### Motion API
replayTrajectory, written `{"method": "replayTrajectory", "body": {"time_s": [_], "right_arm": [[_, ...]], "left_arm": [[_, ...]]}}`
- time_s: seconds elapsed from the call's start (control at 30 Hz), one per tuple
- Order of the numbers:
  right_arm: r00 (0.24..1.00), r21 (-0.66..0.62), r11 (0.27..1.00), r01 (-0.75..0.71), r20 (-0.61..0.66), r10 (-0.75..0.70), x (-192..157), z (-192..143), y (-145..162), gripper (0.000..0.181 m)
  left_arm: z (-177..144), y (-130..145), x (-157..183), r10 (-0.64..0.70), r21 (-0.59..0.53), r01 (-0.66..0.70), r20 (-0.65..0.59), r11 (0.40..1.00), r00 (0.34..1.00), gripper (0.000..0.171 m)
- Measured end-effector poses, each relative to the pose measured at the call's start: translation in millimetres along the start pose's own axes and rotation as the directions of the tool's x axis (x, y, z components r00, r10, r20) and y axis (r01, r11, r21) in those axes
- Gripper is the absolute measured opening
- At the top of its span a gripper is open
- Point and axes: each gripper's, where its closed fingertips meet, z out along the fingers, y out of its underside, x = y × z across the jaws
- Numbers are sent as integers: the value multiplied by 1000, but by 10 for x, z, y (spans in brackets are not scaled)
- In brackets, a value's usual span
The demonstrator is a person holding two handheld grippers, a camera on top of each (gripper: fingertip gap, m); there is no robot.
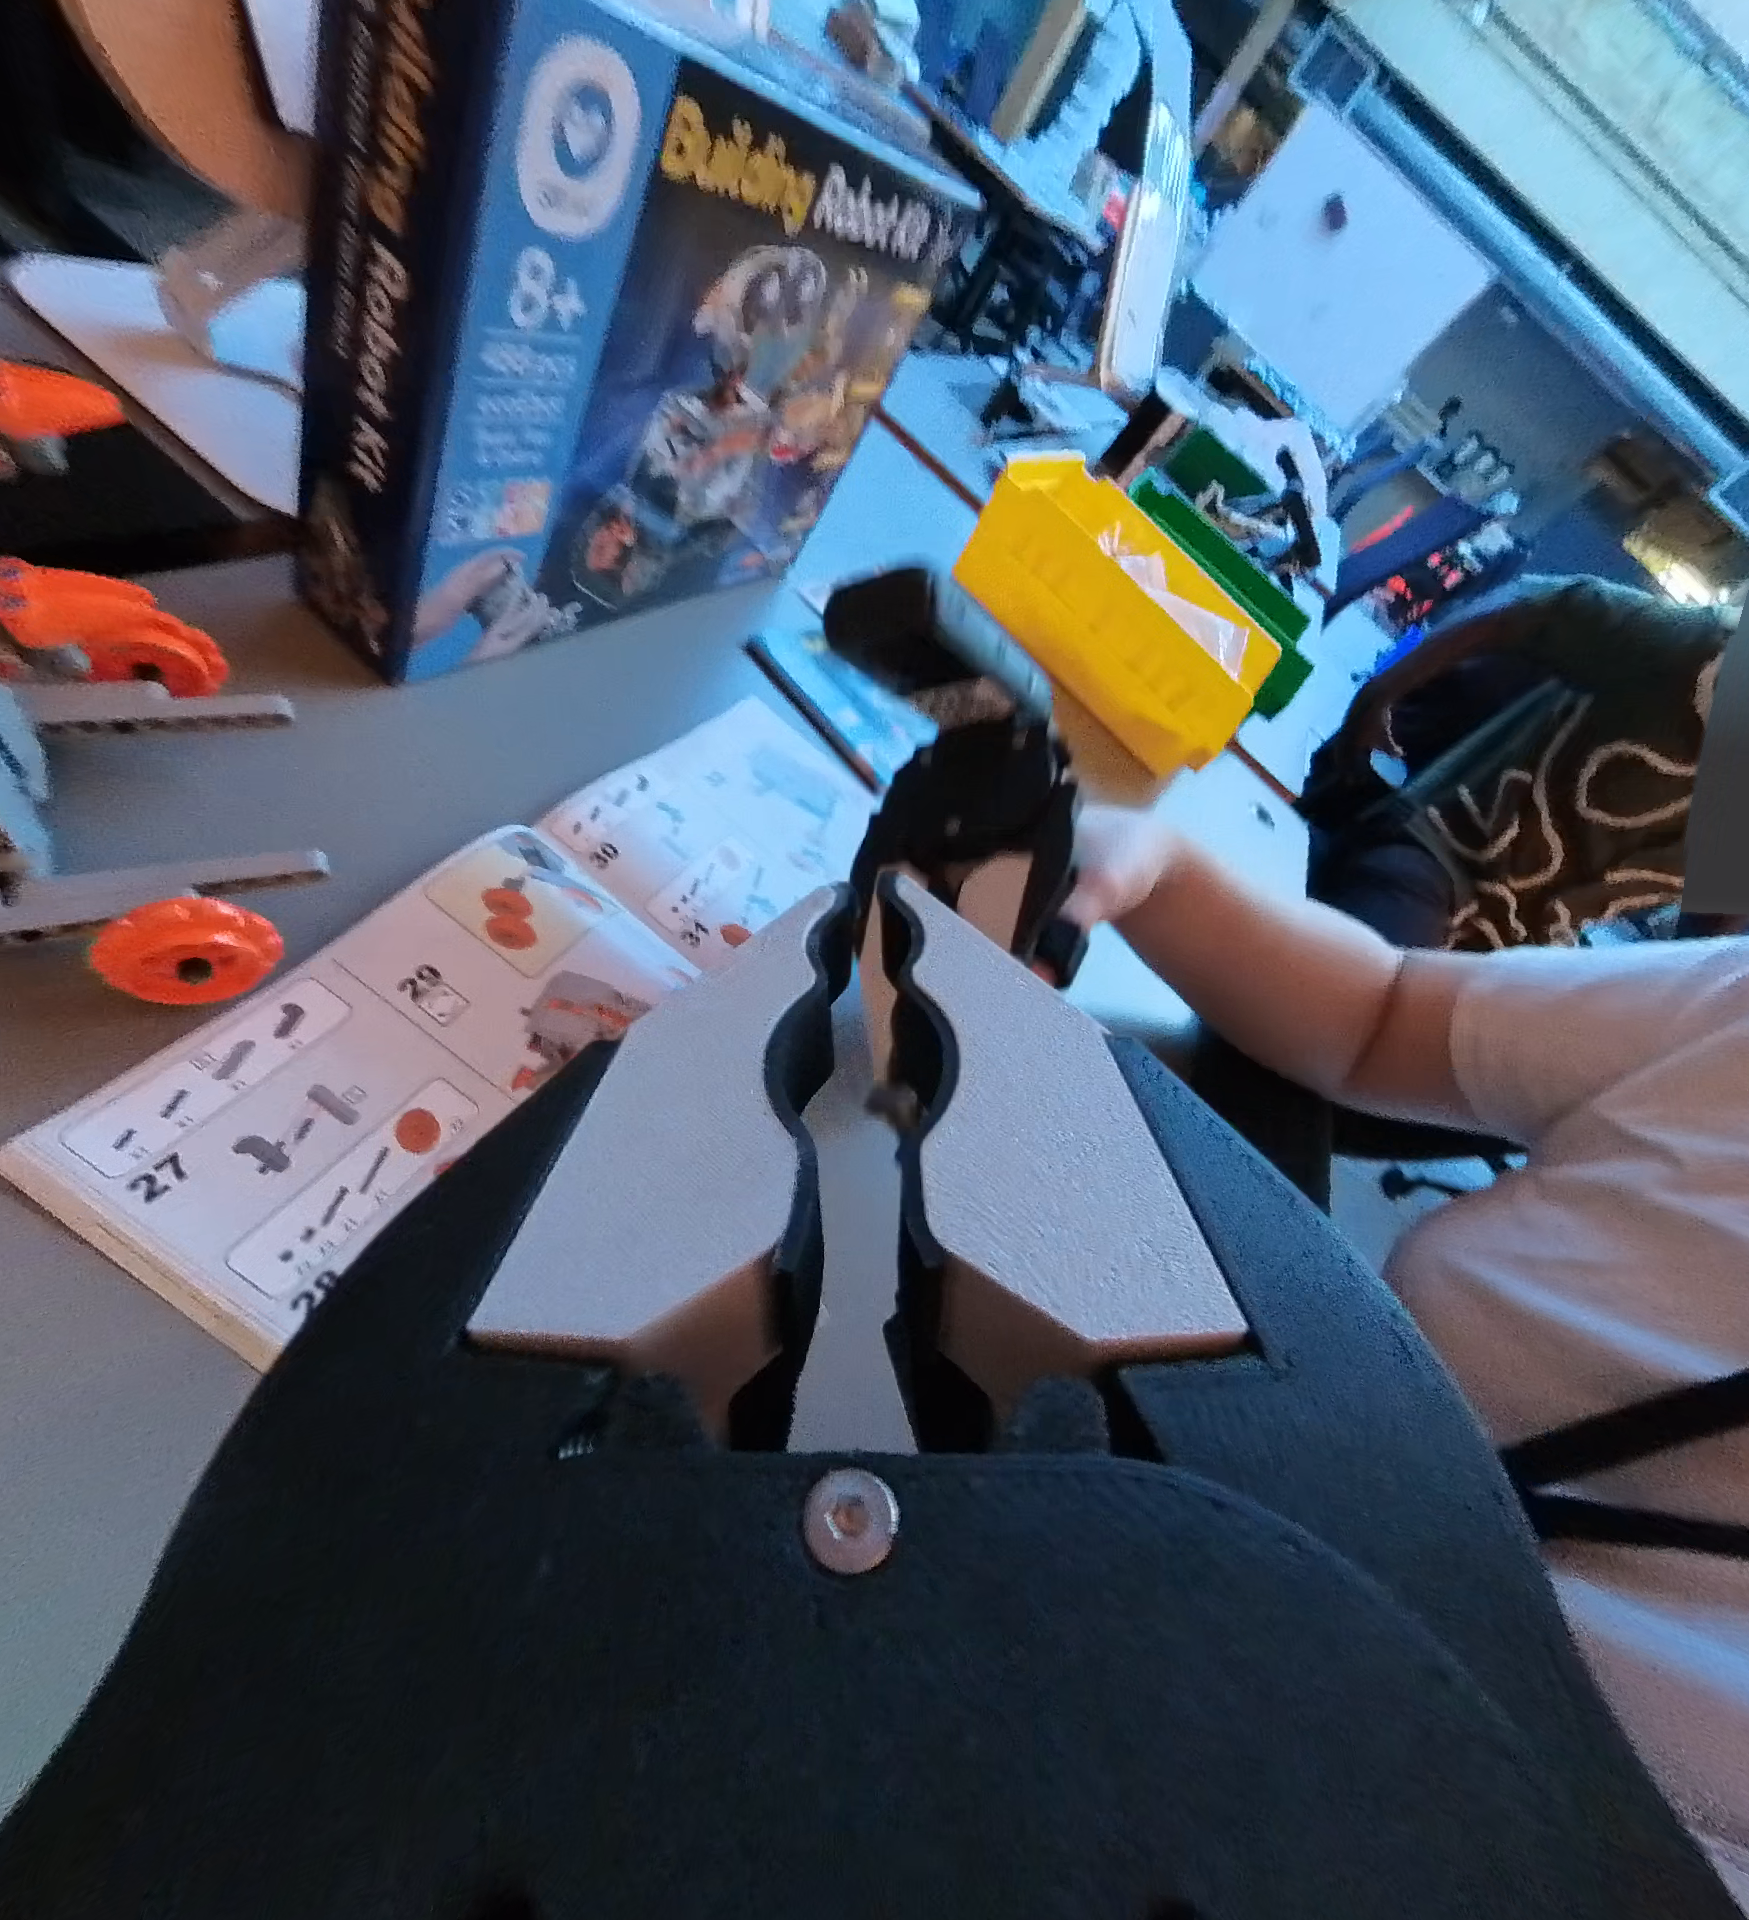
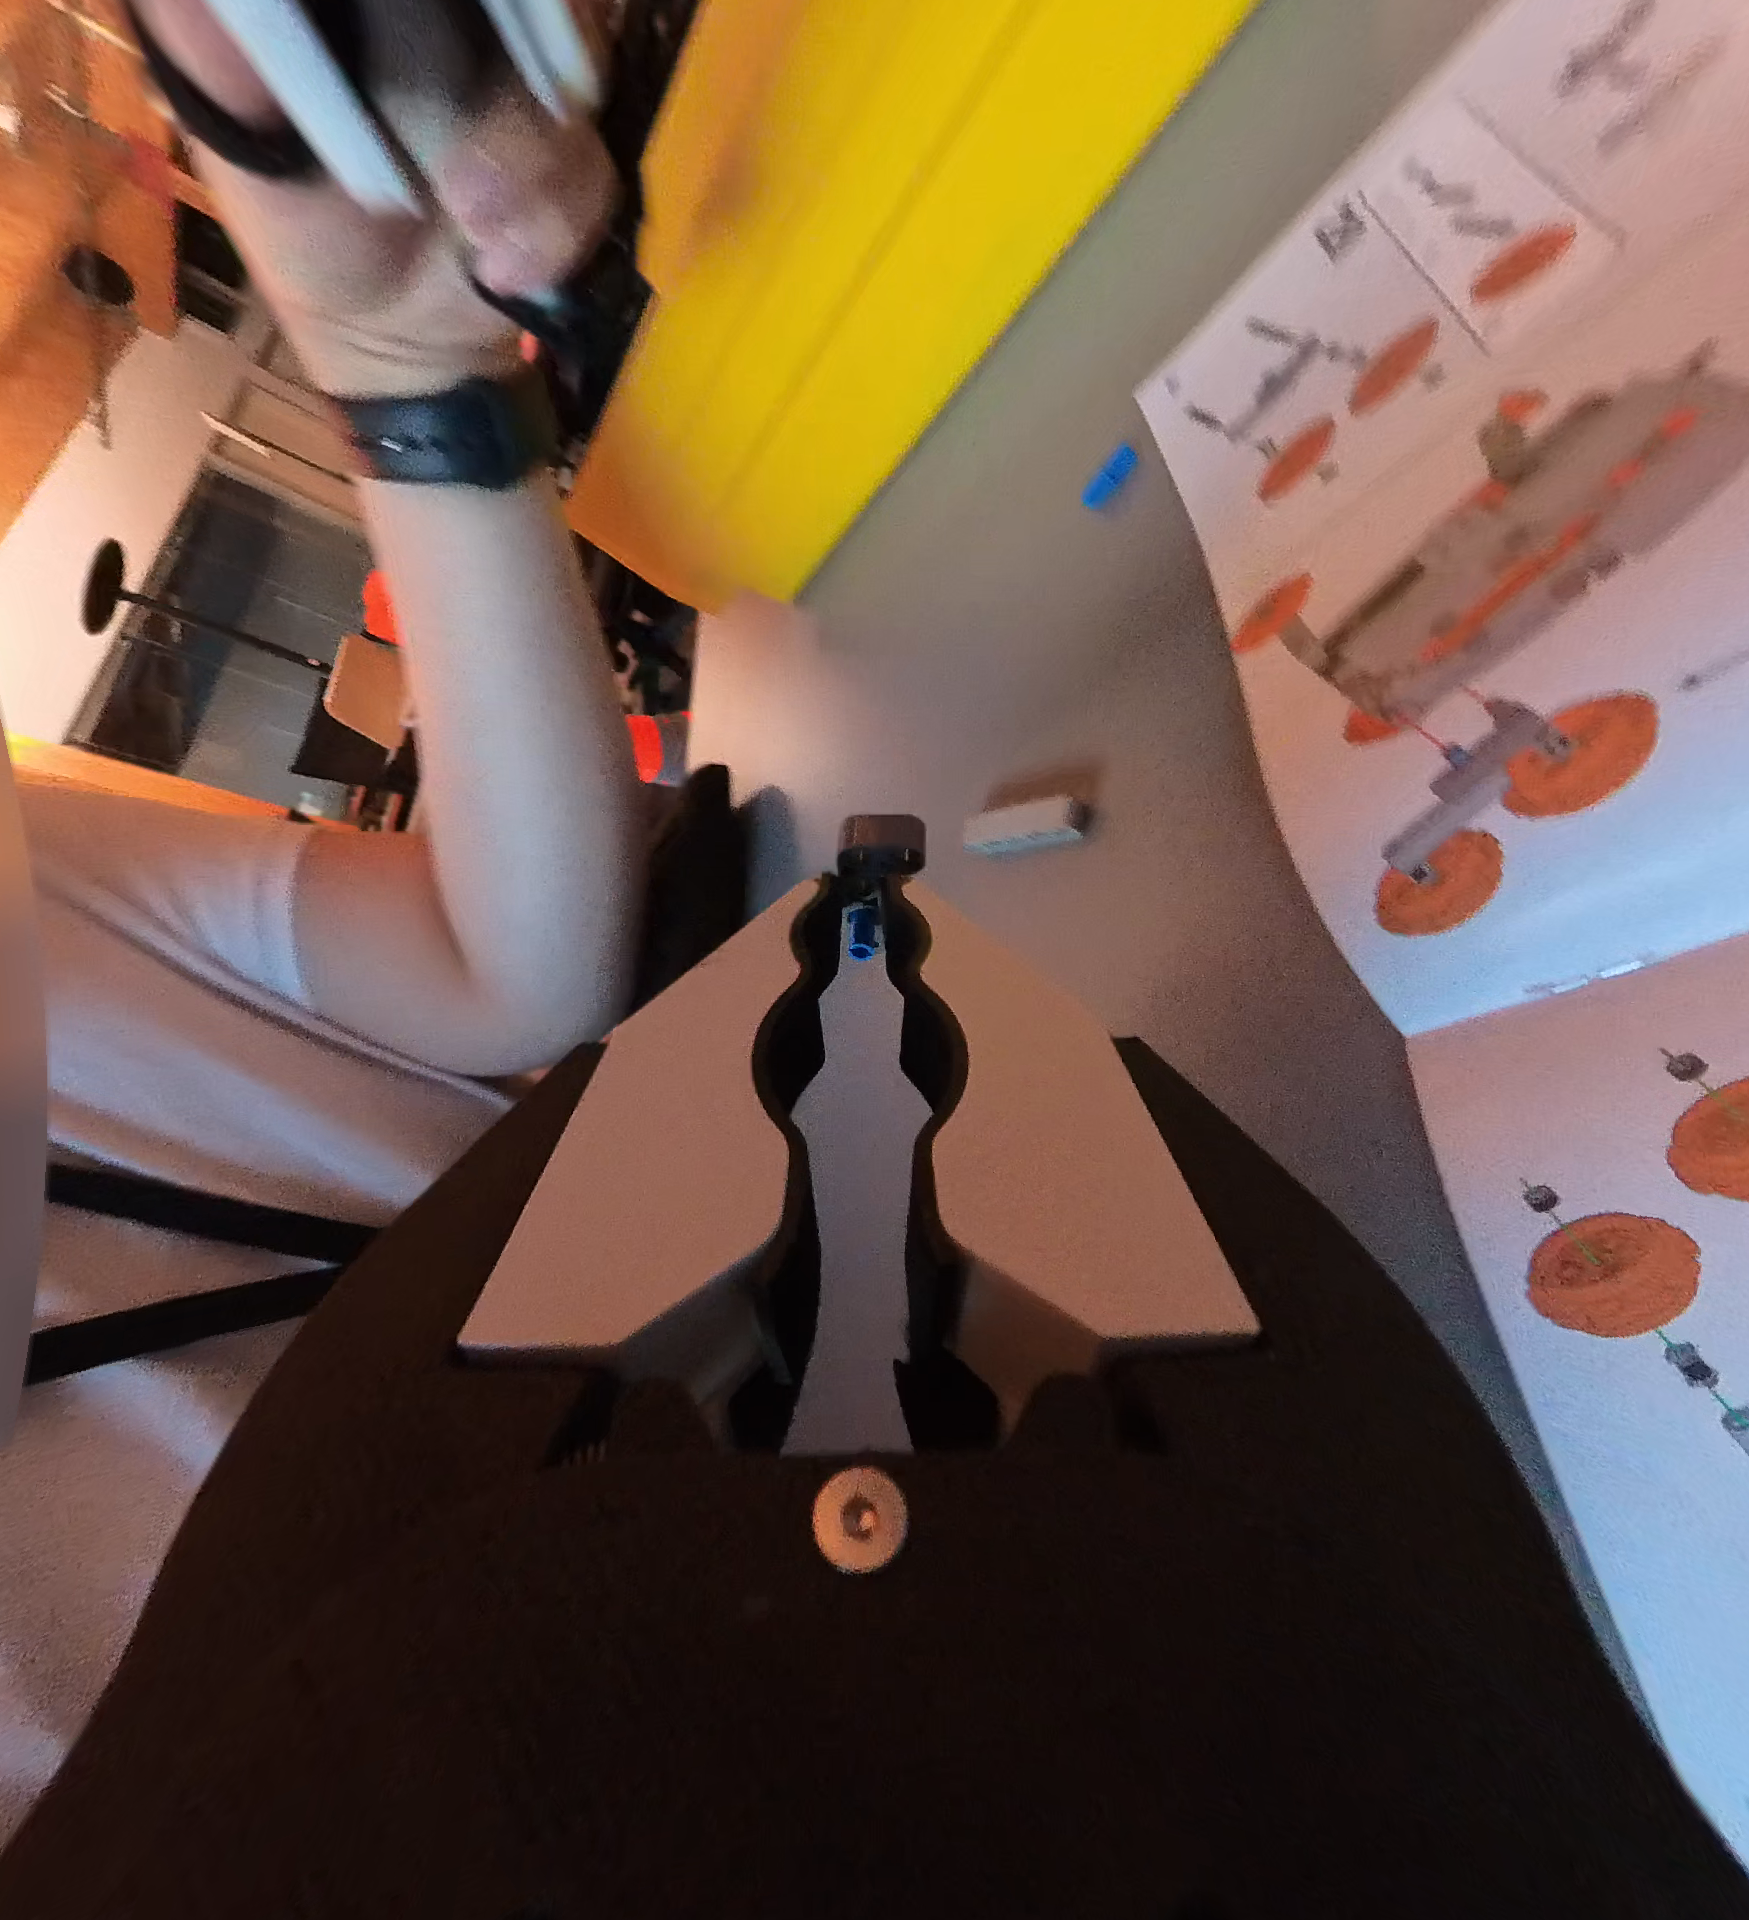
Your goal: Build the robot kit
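Small grey connector piece (image 2: 881,840) with a blue pin (image 2: 862,928) is held at the very tips of the right gripper (image 2: 865,899), whose jaws are drawn nearly together on the pin while the grey part projects just ahead of the tips. A pale grey beam (image 2: 1026,823) is seen lying on the grey table (image 2: 1005,644) just ahead and to the right of these tips, and a small blue piece (image 2: 1109,476) lies farther ahead on the same side. An open instruction booklet (image 2: 1535,665) is spread to the right of the tool, and a yellow bin (image 2: 849,270) is located ahead of it, slightly left. The left gripper (image 1: 867,902) is held above the table with its jaws almost closed, a narrow gap remaining between them; nothing is seen gripped in that gap. The right gripper (image 1: 963,810) is visible directly ahead of the left tips, carried by a hand (image 1: 1124,857). The booklet (image 1: 382,1060) lies ahead and to the left of the left tool, a partly built grey model with orange wheels (image 1: 186,951) is positioned farther left, and a blue printed kit box (image 1: 579,343) stands upright beyond the booklet. The yellow bin (image 1: 1109,613) is located ahead and to the right.
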Motion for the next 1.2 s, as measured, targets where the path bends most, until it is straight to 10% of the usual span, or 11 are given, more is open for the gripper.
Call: {"method": "replayTrajectory", "body": {"time_s": [0.2,0.97,1.2], "right_arm": [[998,-121,993,5,-55,-12,236,229,284,8],[910,-168,947,273,-275,-310,279,40,170,23],[509,-341,586,735,-294,-809,42,189,-106,30]], "left_arm": [[-111,-230,-39,-73,159,84,-76,984,994,0],[-40,-182,47,-2,106,9,-60,994,998,0],[-138,-313,4,8,177,-5,-16,984,1000,0]]}}
